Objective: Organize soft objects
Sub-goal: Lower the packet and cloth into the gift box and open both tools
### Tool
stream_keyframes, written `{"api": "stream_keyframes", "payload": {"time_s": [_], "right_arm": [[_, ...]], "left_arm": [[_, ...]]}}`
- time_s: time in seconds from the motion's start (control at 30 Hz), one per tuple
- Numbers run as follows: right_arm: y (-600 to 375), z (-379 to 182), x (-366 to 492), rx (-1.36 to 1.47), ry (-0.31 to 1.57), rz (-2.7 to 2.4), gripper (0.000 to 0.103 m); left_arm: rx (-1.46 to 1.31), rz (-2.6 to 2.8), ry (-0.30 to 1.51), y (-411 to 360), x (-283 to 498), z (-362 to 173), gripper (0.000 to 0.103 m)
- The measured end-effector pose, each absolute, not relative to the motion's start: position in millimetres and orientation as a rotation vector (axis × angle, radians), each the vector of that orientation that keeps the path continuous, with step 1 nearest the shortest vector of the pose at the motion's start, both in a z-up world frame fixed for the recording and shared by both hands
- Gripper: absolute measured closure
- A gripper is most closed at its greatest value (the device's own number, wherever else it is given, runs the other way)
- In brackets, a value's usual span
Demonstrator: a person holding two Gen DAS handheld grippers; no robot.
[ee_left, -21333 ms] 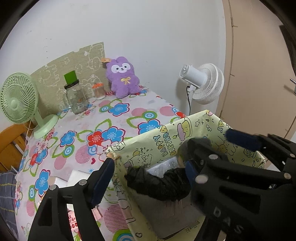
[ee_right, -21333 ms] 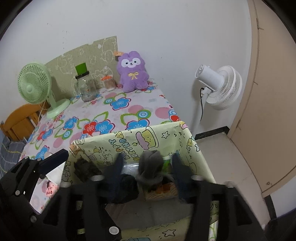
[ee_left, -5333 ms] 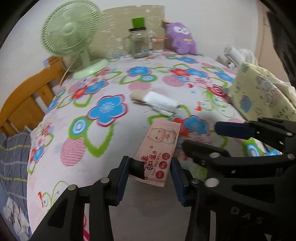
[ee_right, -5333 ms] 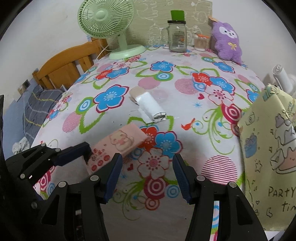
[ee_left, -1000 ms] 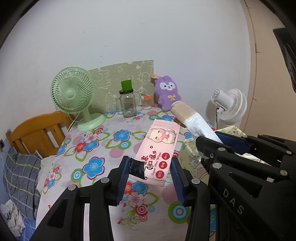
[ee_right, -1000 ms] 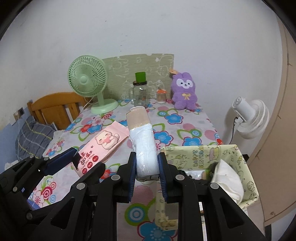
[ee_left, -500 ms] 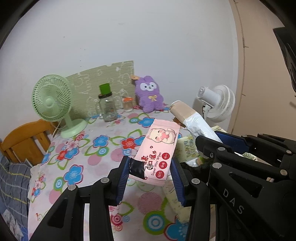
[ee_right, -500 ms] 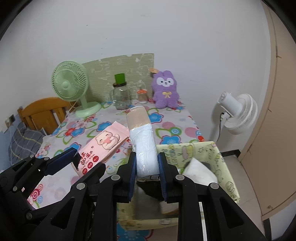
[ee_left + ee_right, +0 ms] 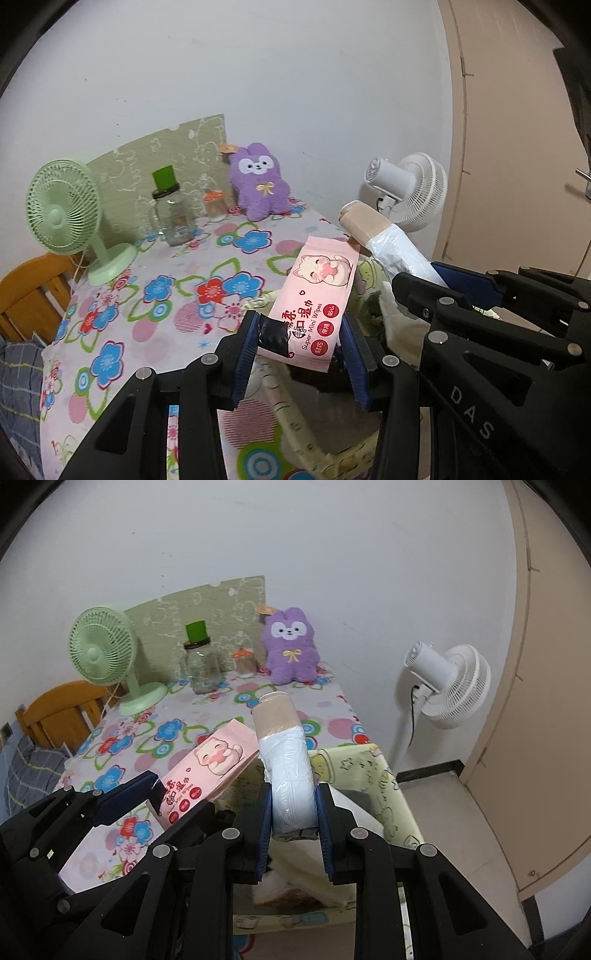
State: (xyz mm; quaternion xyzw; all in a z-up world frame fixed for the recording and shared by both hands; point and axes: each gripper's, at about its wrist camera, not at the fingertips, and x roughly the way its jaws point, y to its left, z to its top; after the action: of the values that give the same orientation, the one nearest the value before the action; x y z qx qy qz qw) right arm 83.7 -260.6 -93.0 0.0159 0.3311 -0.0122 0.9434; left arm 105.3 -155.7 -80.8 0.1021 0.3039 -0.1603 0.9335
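Observation:
My left gripper (image 9: 301, 341) is shut on a pink pack of wet wipes (image 9: 317, 295) with a cat picture, held up over the near end of the yellow patterned fabric bin (image 9: 373, 768). My right gripper (image 9: 293, 816) is shut on a white plastic-wrapped roll with a beige end (image 9: 286, 760), also above the bin. The roll (image 9: 384, 238) and the right gripper's black frame show at the right in the left wrist view. The wipes pack (image 9: 207, 768) shows at the left in the right wrist view. White and dark soft items lie inside the bin.
The flowered table (image 9: 155, 295) carries a green fan (image 9: 62, 218), a glass jar with a green lid (image 9: 170, 214), a small jar and a purple plush bunny (image 9: 258, 184) at the back. A white standing fan (image 9: 447, 686) is at the right, a wooden chair (image 9: 59, 709) at the left.
Both grippers have swung right with their loads, from over the table to above the yellow bin. The bin's inside has come under them. Neither grip has changed.

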Motion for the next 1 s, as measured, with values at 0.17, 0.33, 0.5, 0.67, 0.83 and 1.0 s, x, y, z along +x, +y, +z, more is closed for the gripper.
{"api": "stream_keyframes", "payload": {"time_s": [0.17,0.33,0.5,0.67,0.83,1.0], "right_arm": [[-272.5,-100.8,88.3,0.049,0.692,-0.032,0.077],[-280.2,-108.4,90.6,0.06,0.71,-0.032,0.077],[-284.2,-115.3,93.8,0.069,0.73,-0.035,0.077],[-280.2,-118.0,97.4,0.068,0.74,-0.025,0.077],[-272.1,-121.3,101.3,0.064,0.752,-0.007,0.077],[-262.0,-124.5,105.3,0.055,0.762,0.019,0.077]], "left_arm": [[0.213,-0.346,0.644,-167.5,112.8,-88.7,0.058],[0.23,-0.365,0.687,-178.3,119.2,-100.6,0.057],[0.236,-0.396,0.753,-181.1,123.7,-111.3,0.055],[0.259,-0.373,0.736,-176.6,121.3,-111.0,0.036],[0.273,-0.362,0.712,-168.3,119.8,-108.2,0.027],[0.281,-0.344,0.713,-157.2,122.5,-109.1,0.021]]}}
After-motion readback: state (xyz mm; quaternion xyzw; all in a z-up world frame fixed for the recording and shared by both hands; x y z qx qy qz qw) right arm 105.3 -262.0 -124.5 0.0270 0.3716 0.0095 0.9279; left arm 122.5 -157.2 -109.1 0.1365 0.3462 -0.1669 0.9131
